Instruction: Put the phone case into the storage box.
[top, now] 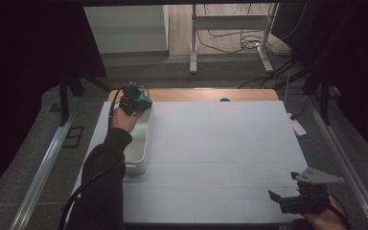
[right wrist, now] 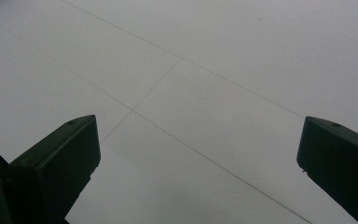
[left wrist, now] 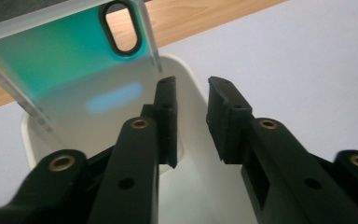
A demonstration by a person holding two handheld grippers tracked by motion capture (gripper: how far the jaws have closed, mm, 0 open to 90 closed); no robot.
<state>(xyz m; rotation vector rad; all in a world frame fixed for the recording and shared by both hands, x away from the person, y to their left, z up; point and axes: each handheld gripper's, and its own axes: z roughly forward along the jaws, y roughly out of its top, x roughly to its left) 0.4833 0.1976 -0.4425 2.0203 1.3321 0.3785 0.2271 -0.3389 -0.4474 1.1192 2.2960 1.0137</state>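
Left claw (left wrist: 191, 119) slightly parted, gripping nothing; phone case (left wrist: 74, 60) leans just beyond, in white bin (left wrist: 193, 88). Case looks light, slick, flexible; pinch its rim. Right claw (right wrist: 198, 163) wide, empty.

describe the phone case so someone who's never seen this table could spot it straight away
Start at the white table and go to the white bin by its left edge. At the bin's far end, in front of the left gripper, leans the phone case. It is a clear case shading to teal, with a black-rimmed oval camera hole, unlike the plain white around it.
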